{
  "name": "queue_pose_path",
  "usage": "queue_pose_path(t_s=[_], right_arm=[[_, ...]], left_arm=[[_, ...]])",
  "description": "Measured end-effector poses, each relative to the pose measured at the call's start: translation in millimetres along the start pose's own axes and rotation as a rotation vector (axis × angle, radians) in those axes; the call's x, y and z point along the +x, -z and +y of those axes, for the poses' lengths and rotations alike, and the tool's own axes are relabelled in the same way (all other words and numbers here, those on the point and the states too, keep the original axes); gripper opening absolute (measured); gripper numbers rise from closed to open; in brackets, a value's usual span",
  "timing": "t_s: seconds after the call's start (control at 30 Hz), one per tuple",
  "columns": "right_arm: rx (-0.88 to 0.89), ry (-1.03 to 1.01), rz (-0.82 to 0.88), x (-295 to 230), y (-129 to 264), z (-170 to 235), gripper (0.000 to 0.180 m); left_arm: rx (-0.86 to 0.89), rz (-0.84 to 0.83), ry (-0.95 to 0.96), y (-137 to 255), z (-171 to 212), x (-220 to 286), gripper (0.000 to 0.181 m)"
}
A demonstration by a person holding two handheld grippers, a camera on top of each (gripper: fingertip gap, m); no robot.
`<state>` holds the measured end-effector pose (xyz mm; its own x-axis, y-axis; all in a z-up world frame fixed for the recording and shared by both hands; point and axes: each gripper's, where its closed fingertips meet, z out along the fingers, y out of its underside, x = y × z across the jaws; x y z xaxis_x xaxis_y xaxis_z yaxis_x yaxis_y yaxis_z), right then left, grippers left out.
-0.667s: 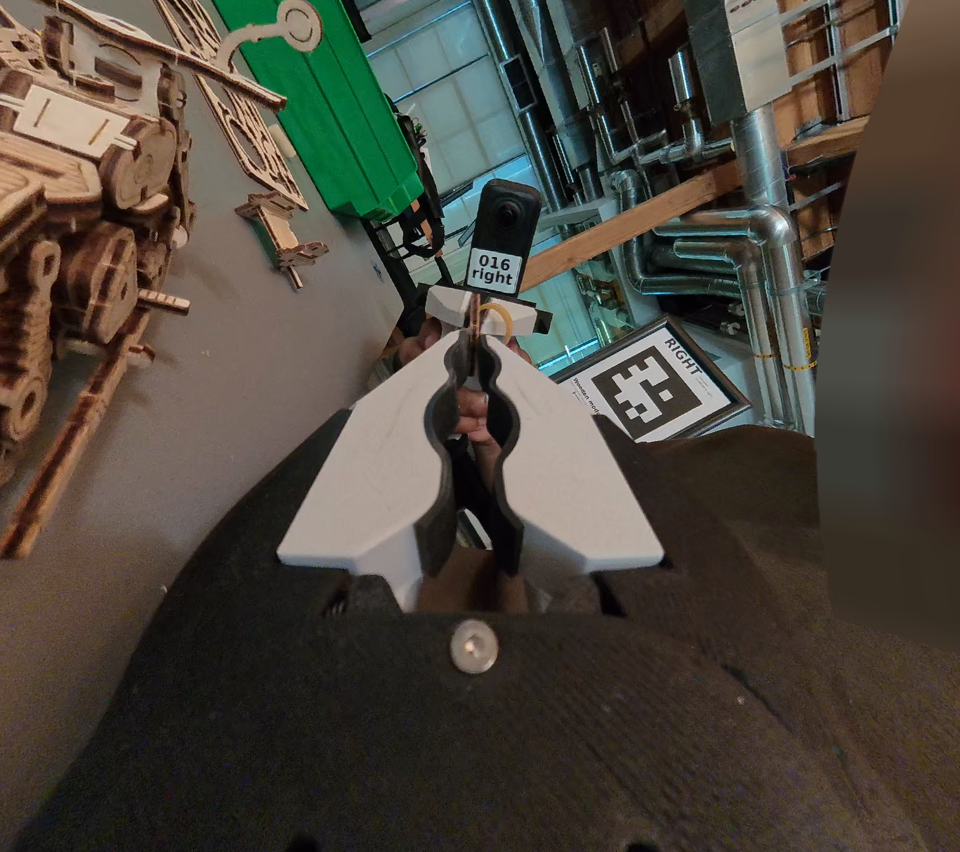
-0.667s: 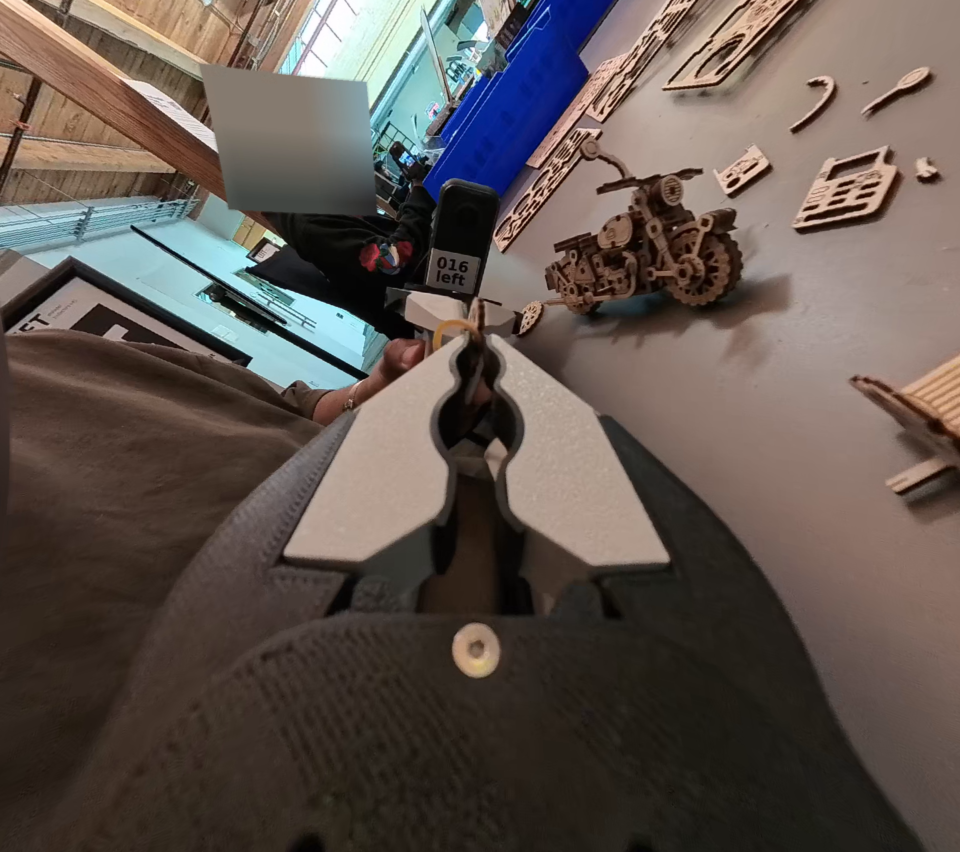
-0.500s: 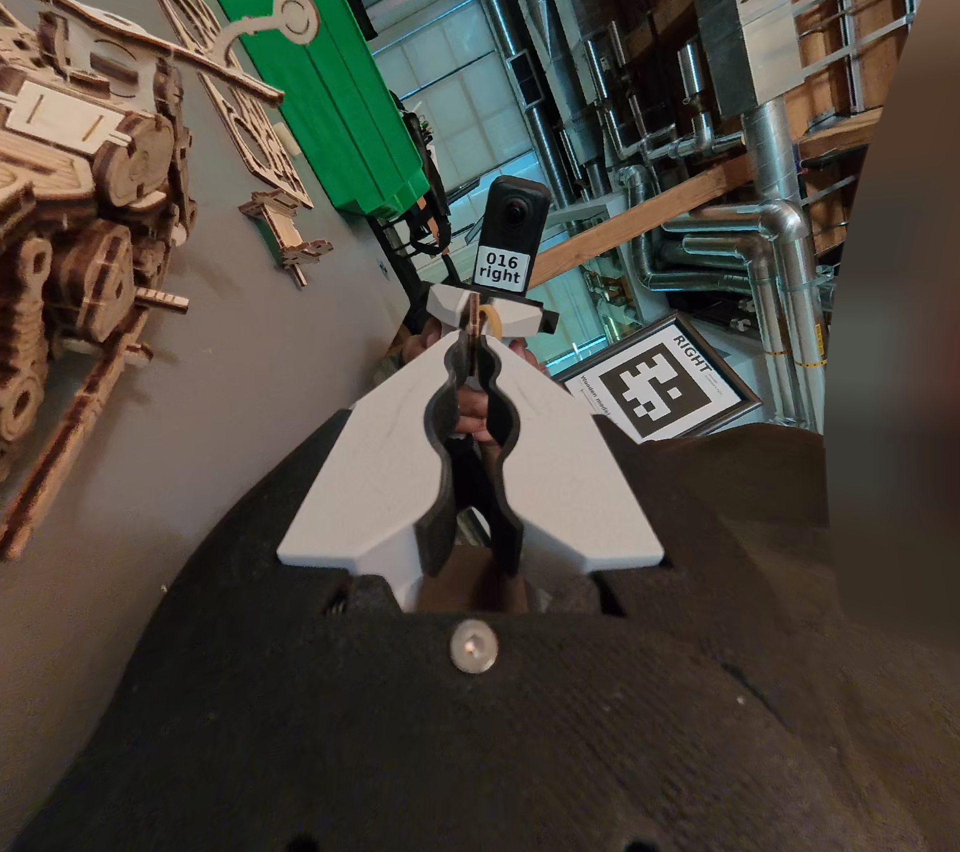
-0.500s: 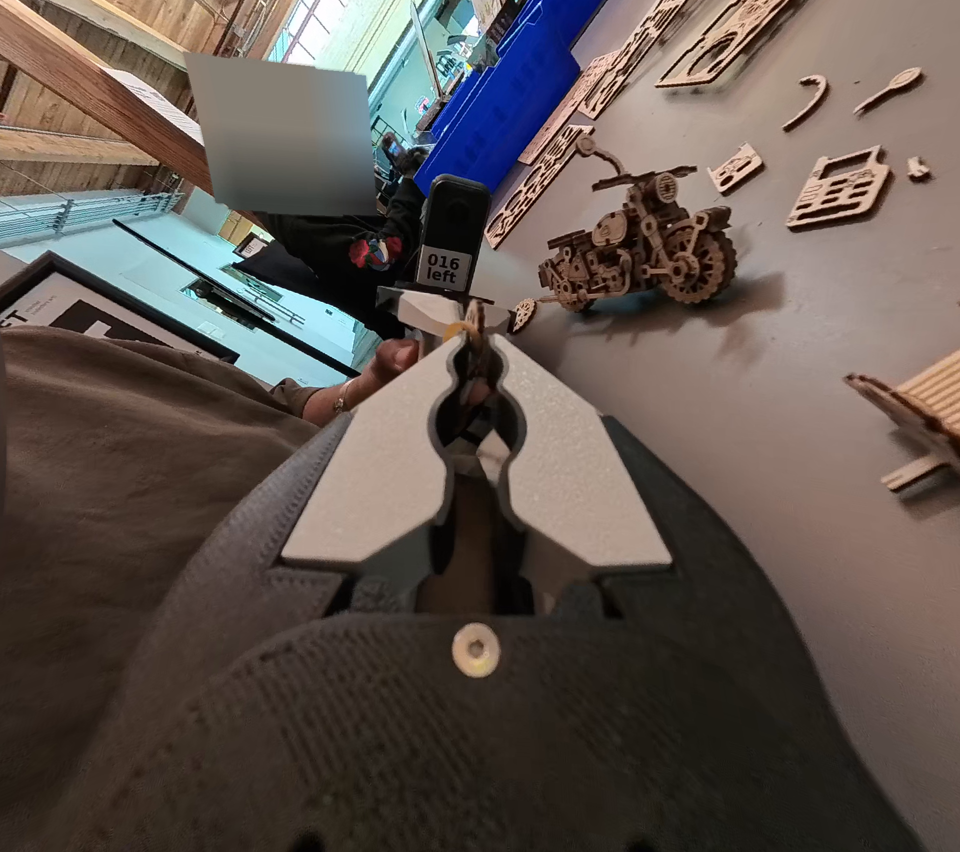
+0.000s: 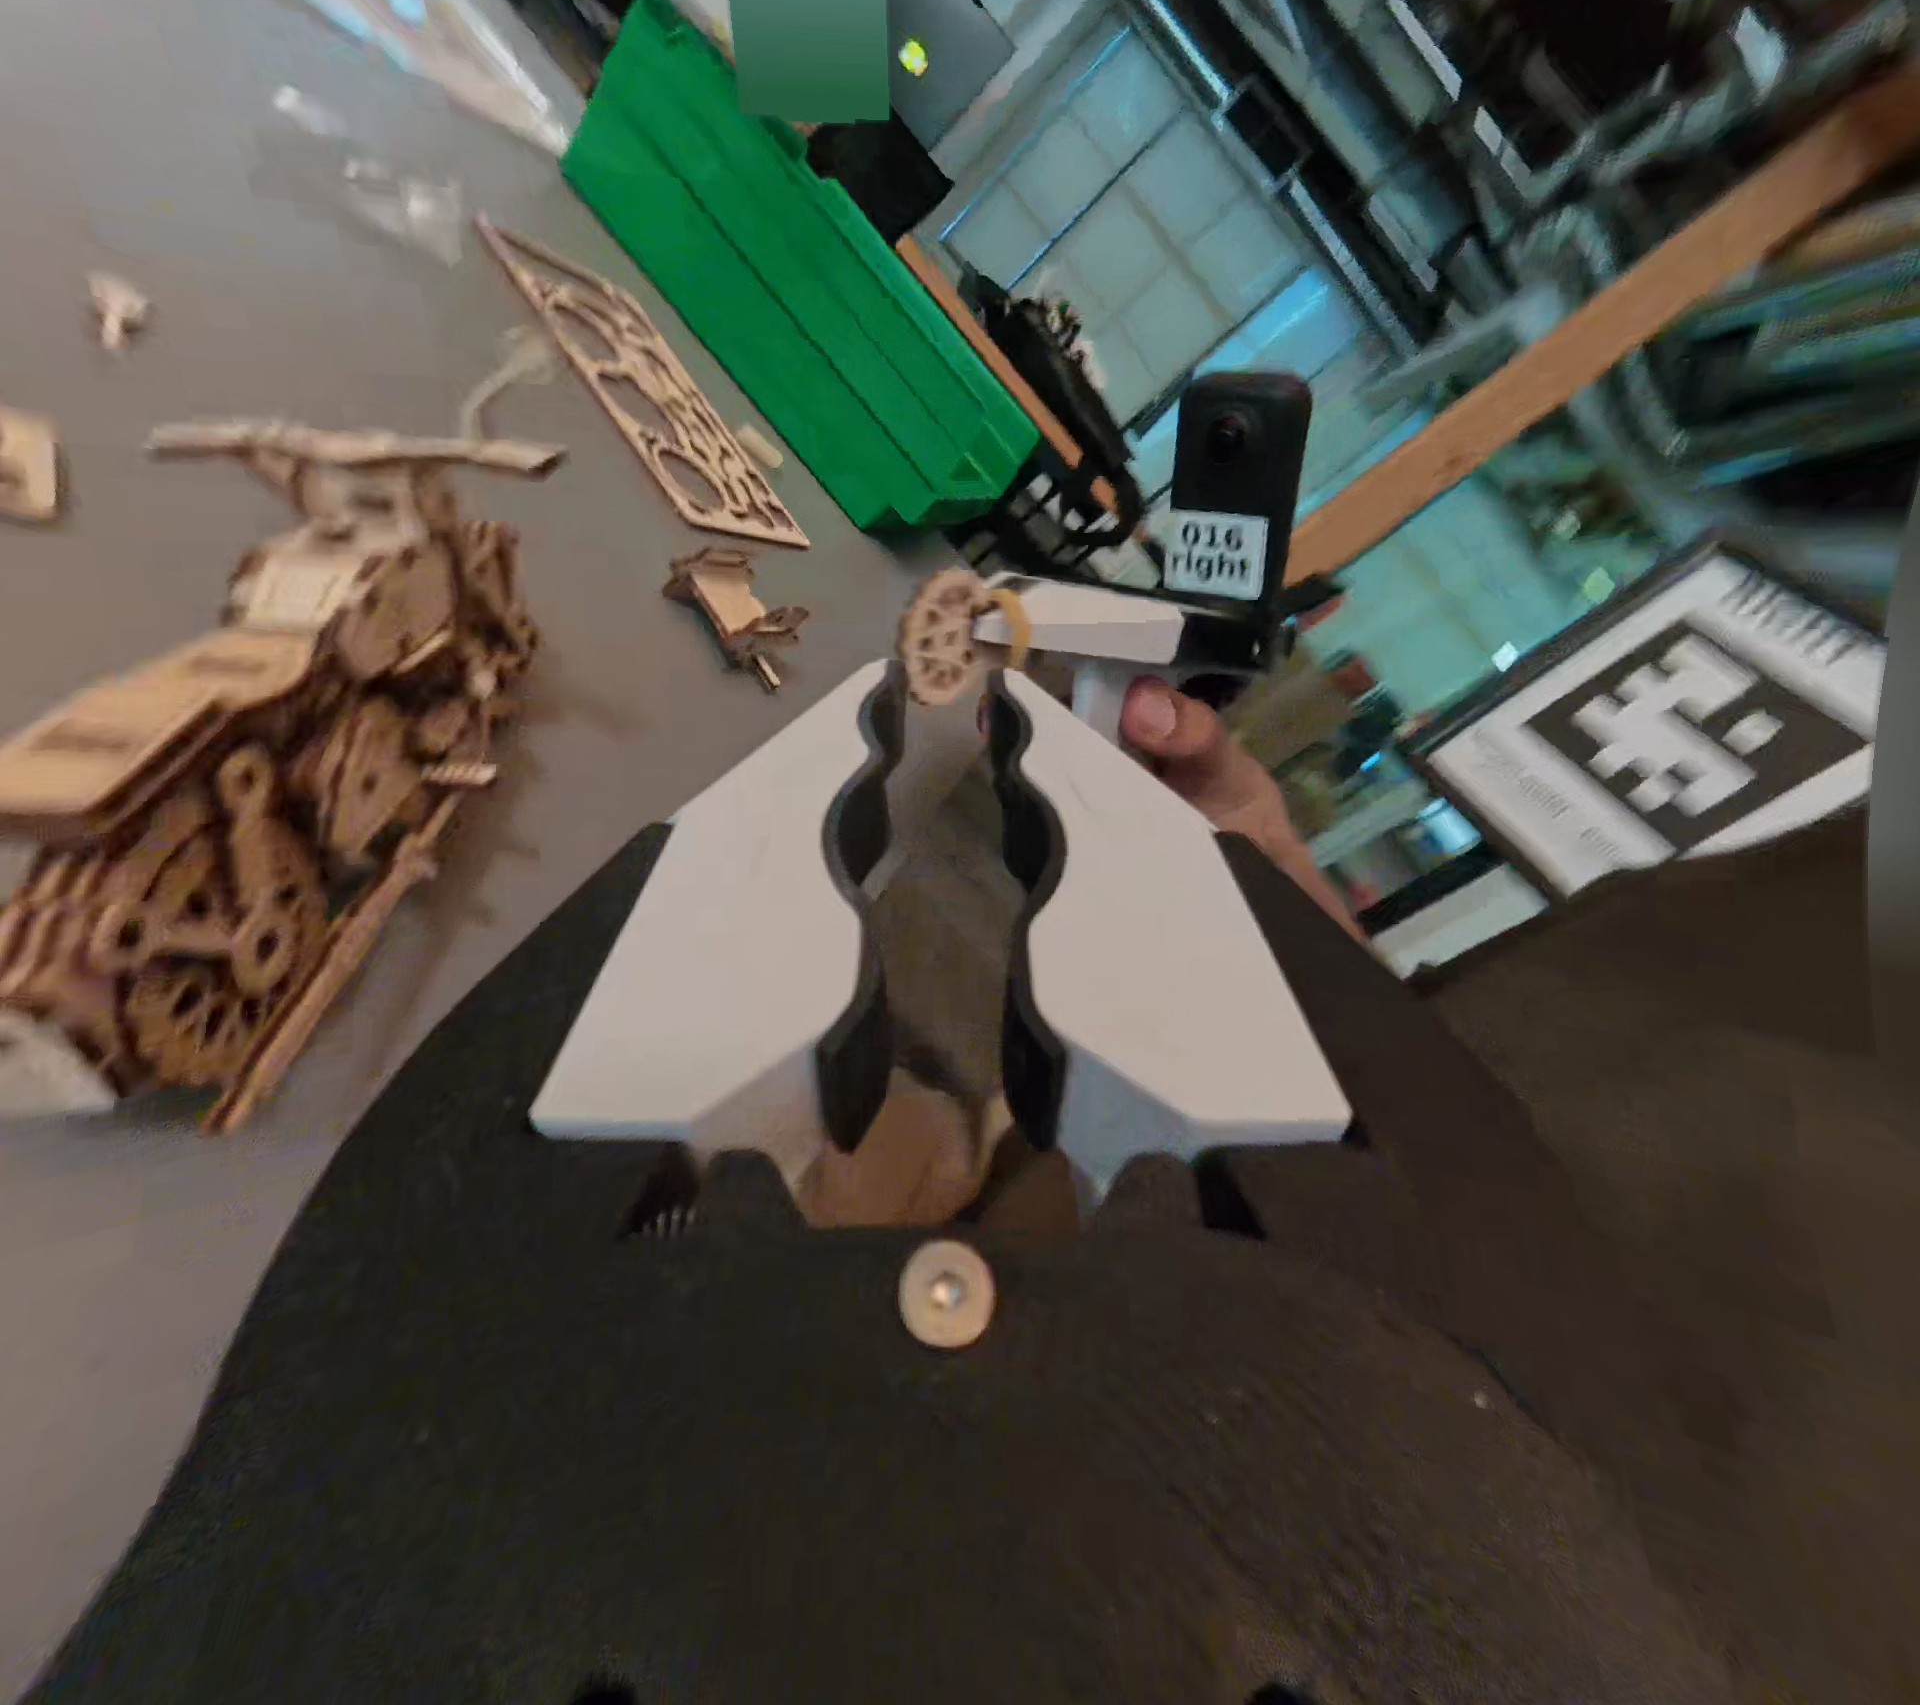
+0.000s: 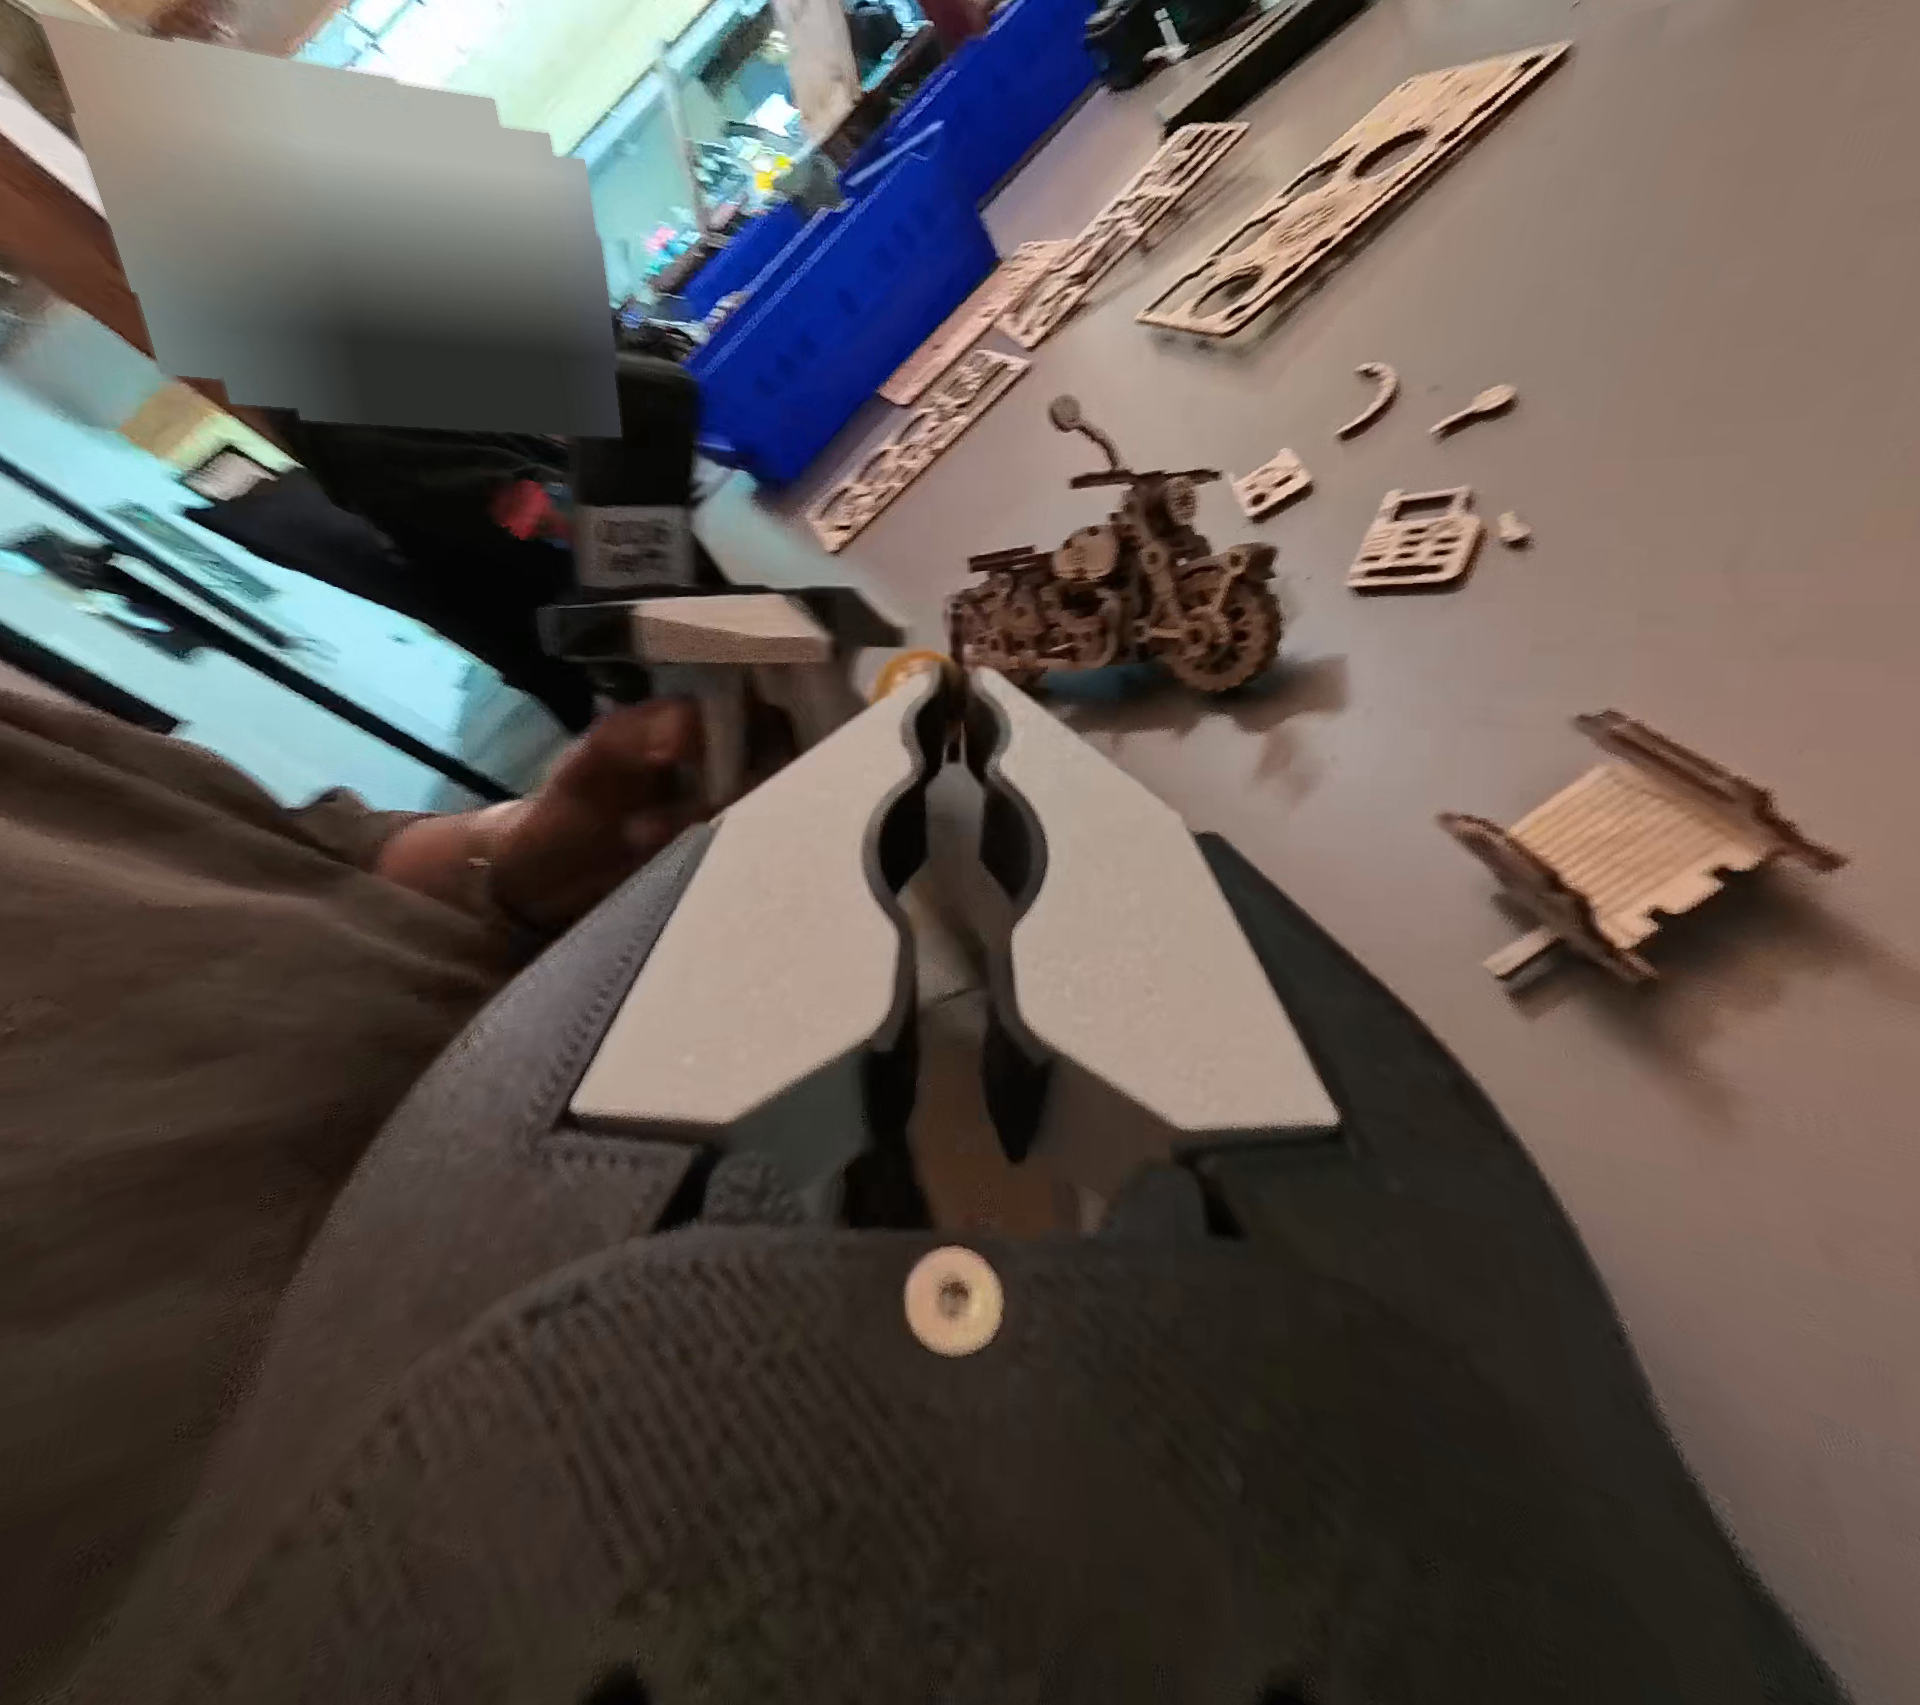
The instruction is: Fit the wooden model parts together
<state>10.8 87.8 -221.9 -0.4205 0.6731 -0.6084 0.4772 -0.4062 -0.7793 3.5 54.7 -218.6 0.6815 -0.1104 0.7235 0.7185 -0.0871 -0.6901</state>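
Note:
A small round wooden gear (image 5: 940, 647) with a yellow rubber band (image 5: 1013, 627) beside it is pinched in my right gripper (image 5: 982, 629), which reaches in from the right. My left gripper (image 5: 940, 691) is open, its tips on either side just below the gear, apart from it. In the right wrist view my right gripper (image 6: 954, 697) is shut on the gear, seen edge-on, and the left gripper (image 6: 857, 621) sits just left of it. The built wooden motorbike model (image 5: 260, 772) stands on the grey table (image 5: 260, 1240); it also shows in the right wrist view (image 6: 1122, 606).
Wooden part sheets (image 6: 1351, 190) and loose pieces (image 6: 1413, 554) lie behind the motorbike. A ribbed wooden sub-assembly (image 6: 1631, 845) lies at the right. A small wooden part (image 5: 732, 606) and a part sheet (image 5: 644, 398) lie near a green crate (image 5: 790, 284). Blue crates (image 6: 852, 305) stand at the back.
My left gripper has opened and let go of the gear part. The right gripper still holds it. Both grippers have turned, so the table shows more level.

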Motion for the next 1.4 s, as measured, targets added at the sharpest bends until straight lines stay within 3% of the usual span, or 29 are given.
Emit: queue_pose_path(t_s=[0.03,0.23,0.4,0.73,0.9,1.03,1.4], right_arm=[[-0.001,0.046,0.040,1.9,0.2,-0.9,0.002],[-0.032,0.304,0.200,-7.8,-7.9,2.3,0.002],[-0.060,0.409,0.235,-16.2,-10.3,5.5,0.002],[-0.108,0.318,0.085,-27.7,-7.3,10.2,0.002],[-0.204,0.414,0.096,-28.9,-11.7,22.7,0.003],[-0.182,0.488,0.110,-29.5,-10.7,19.2,0.003],[-0.098,0.327,0.075,-28.9,-9.0,8.8,0.003]], left_arm=[[-0.024,0.000,-0.075,-2.5,1.9,8.3,0.008],[-0.071,-0.049,-0.062,-20.7,16.8,15.3,0.013],[-0.029,-0.074,-0.109,-16.3,7.0,14.4,0.001],[-0.098,-0.129,-0.310,-3.0,0.6,14.9,0.000],[-0.119,-0.126,-0.297,0.1,-2.5,10.3,0.000],[-0.141,-0.116,-0.241,0.9,-0.4,3.8,0.000],[-0.141,-0.080,-0.251,2.1,-4.1,10.2,0.000]])
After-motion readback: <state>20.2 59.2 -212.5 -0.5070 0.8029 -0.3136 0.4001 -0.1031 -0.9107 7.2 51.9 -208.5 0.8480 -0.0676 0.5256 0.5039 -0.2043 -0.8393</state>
